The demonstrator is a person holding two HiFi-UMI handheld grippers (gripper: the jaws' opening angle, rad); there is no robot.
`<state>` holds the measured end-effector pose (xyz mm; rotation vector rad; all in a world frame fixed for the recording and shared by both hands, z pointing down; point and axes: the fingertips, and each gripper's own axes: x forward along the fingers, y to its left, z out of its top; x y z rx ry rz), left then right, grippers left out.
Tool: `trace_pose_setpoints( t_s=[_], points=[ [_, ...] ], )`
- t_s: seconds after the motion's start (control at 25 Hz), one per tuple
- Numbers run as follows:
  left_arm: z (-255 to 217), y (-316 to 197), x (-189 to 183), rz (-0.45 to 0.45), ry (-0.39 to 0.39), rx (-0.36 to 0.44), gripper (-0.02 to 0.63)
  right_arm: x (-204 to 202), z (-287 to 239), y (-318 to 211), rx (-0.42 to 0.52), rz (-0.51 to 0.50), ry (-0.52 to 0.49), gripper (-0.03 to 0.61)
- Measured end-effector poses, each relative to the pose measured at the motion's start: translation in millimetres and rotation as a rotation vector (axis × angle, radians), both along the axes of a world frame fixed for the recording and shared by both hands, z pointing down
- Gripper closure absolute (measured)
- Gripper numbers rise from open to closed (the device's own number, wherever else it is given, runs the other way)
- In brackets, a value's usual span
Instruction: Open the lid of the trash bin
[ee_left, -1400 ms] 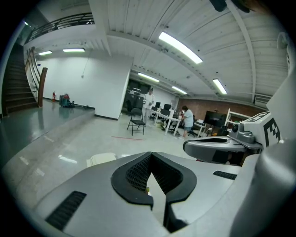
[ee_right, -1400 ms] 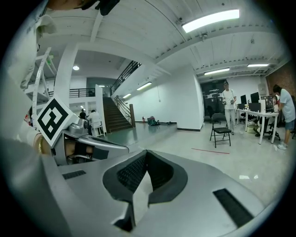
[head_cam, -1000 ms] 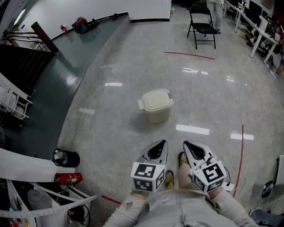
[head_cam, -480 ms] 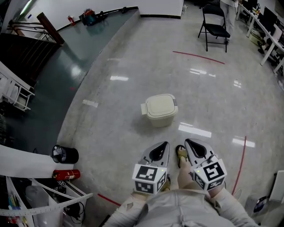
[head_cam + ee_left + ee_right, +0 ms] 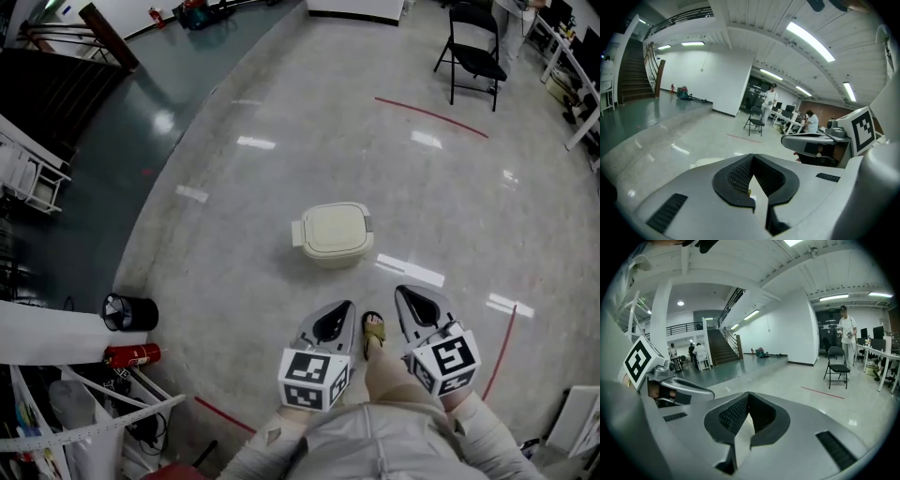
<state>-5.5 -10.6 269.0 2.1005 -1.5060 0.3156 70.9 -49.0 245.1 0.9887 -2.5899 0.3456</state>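
On the polished floor (image 5: 234,281) the cream trash bin (image 5: 334,255) is sitting lid-down ahead of the person, whose left gripper (image 5: 343,309) and right gripper (image 5: 405,298) are hovering with fingers closed and empty, likely approaching before reaching down to the lid (image 5: 330,227).

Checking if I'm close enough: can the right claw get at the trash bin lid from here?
Probably not yet. The right claw, shut and empty, is held by the person's waist, while the trash bin, lid down, stands apart on the floor ahead. Only floor lies between, so a step closer should do.
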Motion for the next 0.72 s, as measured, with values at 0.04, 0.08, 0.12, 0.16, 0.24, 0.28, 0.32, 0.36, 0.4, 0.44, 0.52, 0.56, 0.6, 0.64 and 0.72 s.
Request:
trace_pose_setpoints(
  t_s=[0.04, 0.08, 0.12, 0.16, 0.24, 0.28, 0.32, 0.36, 0.4, 0.44, 0.52, 0.56, 0.6, 0.64, 0.72],
  points=[
    [1.4, -7.2, 0.1, -0.009, -0.002, -0.007, 0.609, 1.3, 1.9, -10.3, -0.006, -0.005, 0.003, 0.58],
    [3.0, -14.2, -0.1, -0.019, -0.004, -0.015, 0.609, 2.1, 3.6, -20.5, -0.012, -0.011, 0.004, 0.58],
    [5.2, -20.9, -0.6, -0.029, -0.006, -0.024, 0.609, 2.2, 5.7, -30.4, -0.018, -0.02, 0.005, 0.58],
    [7.7, -27.4, -1.4, -0.041, -0.009, -0.032, 0.609, 1.8, 8.1, -39.9, -0.025, -0.03, 0.006, 0.58],
    [12.9, -41.1, -2.5, -0.063, -0.014, -0.047, 0.609, 0.5, 13.6, -58.6, -0.034, -0.055, 0.012, 0.58],
    [14.7, -48.1, -2.5, -0.074, -0.015, -0.052, 0.609, -0.2, 16.2, -67.6, -0.036, -0.068, 0.016, 0.58],
    [16.0, -54.9, -2.2, -0.083, -0.015, -0.055, 0.609, -1.1, 18.4, -76.1, -0.038, -0.081, 0.02, 0.58],
    [16.9, -61.2, -1.7, -0.091, -0.015, -0.058, 0.609, -2.3, 20.6, -84.0, -0.04, -0.094, 0.023, 0.58],
    [18.1, -67.3, -1.2, -0.098, -0.015, -0.059, 0.609, -3.4, 23.5, -91.5, -0.041, -0.105, 0.028, 0.58],
    [20.0, -72.9, -0.8, -0.105, -0.015, -0.061, 0.609, -4.4, 27.5, -98.7, -0.042, -0.115, 0.033, 0.58],
    [26.6, -83.4, 0.2, -0.116, -0.019, -0.068, 0.609, -5.5, 39.0, -112.9, -0.049, -0.128, 0.044, 0.58],
    [30.9, -88.3, 1.0, -0.12, -0.02, -0.072, 0.609, -5.4, 46.0, -119.7, -0.055, -0.132, 0.049, 0.58],
    [35.3, -93.0, 2.0, -0.124, -0.019, -0.076, 0.609, -4.9, 53.1, -126.4, -0.061, -0.135, 0.055, 0.578],
    [40.0, -97.4, 2.9, -0.128, -0.017, -0.08, 0.609, -4.4, 60.6, -132.6, -0.068, -0.136, 0.061, 0.578],
    [51.2, -103.8, 3.0, -0.132, -0.02, -0.095, 0.609, -4.4, 76.6, -142.9, -0.086, -0.133, 0.075, 0.578]
  ],
)
